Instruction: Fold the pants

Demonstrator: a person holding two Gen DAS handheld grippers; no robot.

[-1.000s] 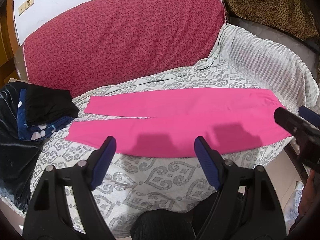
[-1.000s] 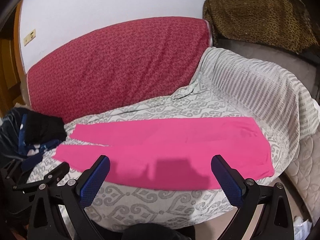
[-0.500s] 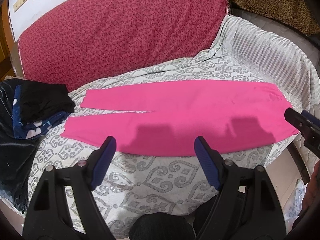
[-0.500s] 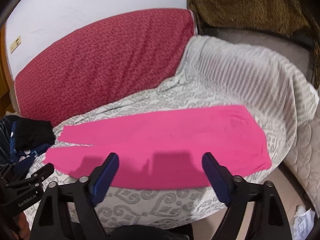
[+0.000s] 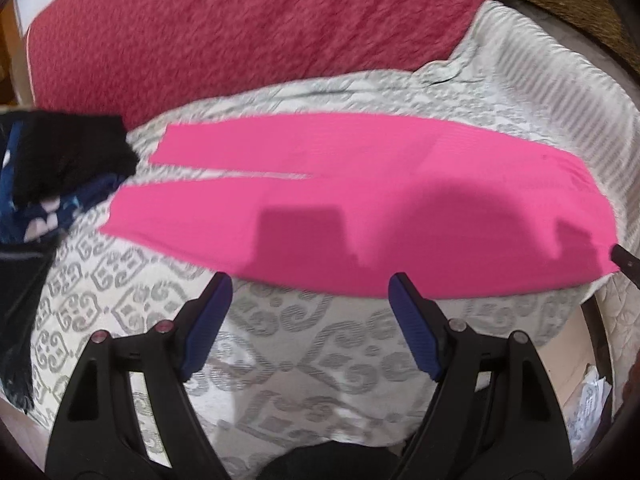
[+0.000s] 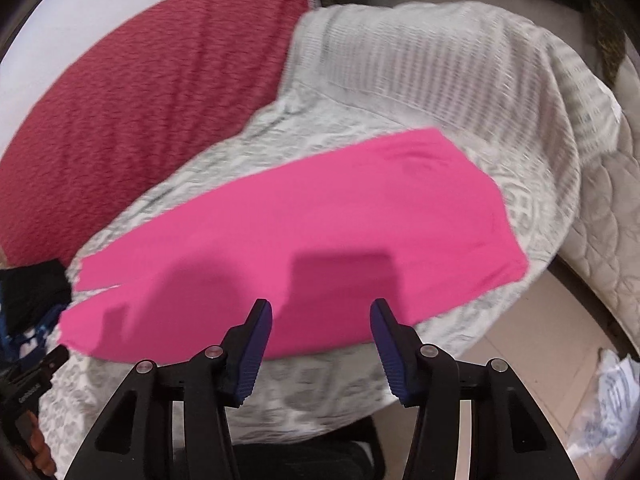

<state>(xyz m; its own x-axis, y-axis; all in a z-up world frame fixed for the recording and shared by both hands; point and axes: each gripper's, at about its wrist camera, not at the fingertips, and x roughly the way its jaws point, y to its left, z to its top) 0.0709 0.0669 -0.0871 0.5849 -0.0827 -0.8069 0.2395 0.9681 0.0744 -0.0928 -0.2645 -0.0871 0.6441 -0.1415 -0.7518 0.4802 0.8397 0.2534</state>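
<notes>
Bright pink pants (image 5: 360,200) lie flat on a patterned grey-white cover (image 5: 280,344), legs to the left, waist to the right. My left gripper (image 5: 310,292) hangs open just above the near edge of the lower leg, nothing between its blue pads. In the right wrist view the pants (image 6: 320,232) run from lower left to upper right. My right gripper (image 6: 322,316) hovers over their near edge toward the waist end; its jaws are closing, with only air between them. The right gripper's tip (image 5: 624,258) shows at the left view's right edge.
A red patterned cushion (image 5: 240,40) backs the cover. Dark folded clothes (image 5: 52,176) are piled at the left, beside the leg ends. A striped white throw (image 6: 440,60) lies beyond the waist. Floor and crumpled paper (image 6: 608,392) sit at lower right.
Both grippers have come down and closer to the near edge of the pants. The right gripper's jaws have narrowed markedly and it has rolled, tilting the pants in its view. The left jaws stayed wide.
</notes>
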